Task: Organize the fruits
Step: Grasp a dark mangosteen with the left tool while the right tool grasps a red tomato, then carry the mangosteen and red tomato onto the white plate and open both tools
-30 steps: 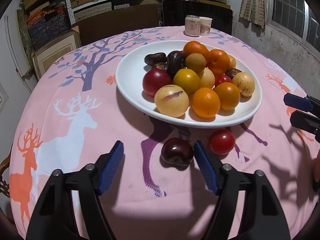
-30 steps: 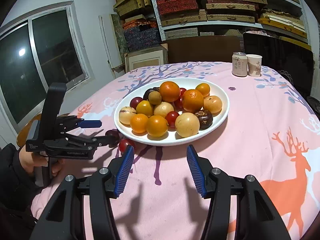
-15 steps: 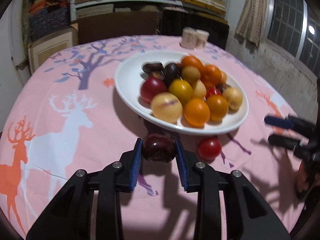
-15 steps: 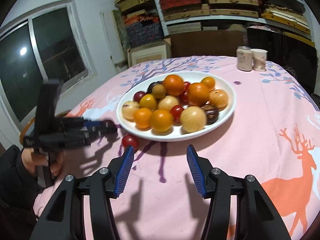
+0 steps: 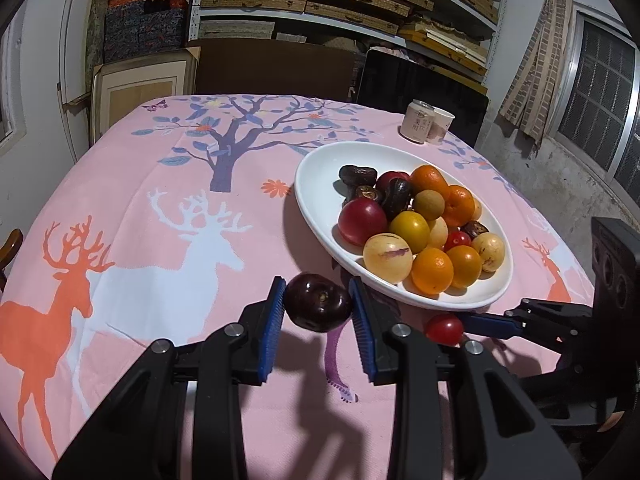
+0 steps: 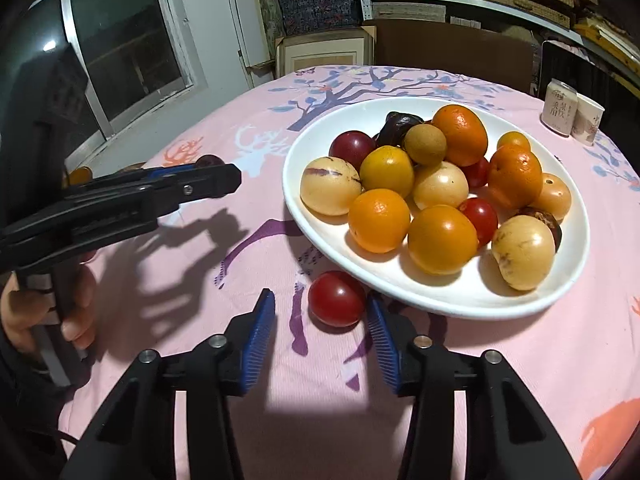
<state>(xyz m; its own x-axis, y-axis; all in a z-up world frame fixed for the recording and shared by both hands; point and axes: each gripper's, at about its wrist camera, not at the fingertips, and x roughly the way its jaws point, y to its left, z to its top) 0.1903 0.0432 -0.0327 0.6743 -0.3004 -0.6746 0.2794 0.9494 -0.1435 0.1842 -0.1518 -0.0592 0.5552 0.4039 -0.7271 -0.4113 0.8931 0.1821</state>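
Note:
My left gripper (image 5: 318, 309) is shut on a dark purple plum (image 5: 318, 307), held just above the pink tablecloth short of the white plate (image 5: 316, 168) piled with several fruits. From the right wrist view the left gripper (image 6: 200, 174) comes in from the left, with the plum (image 6: 211, 160) peeking out behind its tip. A small red tomato (image 6: 337, 298) lies on the cloth against the plate's (image 6: 320, 128) near rim. My right gripper (image 6: 320, 308) straddles it with jaws closing; a gap shows by the left pad. In the left wrist view the tomato (image 5: 444, 329) sits at the right gripper's (image 5: 466, 326) tip.
A drink can (image 5: 419, 122) and a paper cup (image 5: 440, 126) stand at the table's far side; both can (image 6: 558, 108) and cup (image 6: 586, 120) show in the right view. A hand (image 6: 72, 312) holds the left gripper's handle. Chairs and stacked shelves ring the round table.
The left gripper closed on the plum and lifted it off the cloth. The right gripper moved in toward the plate, now around the tomato, its jaws narrower.

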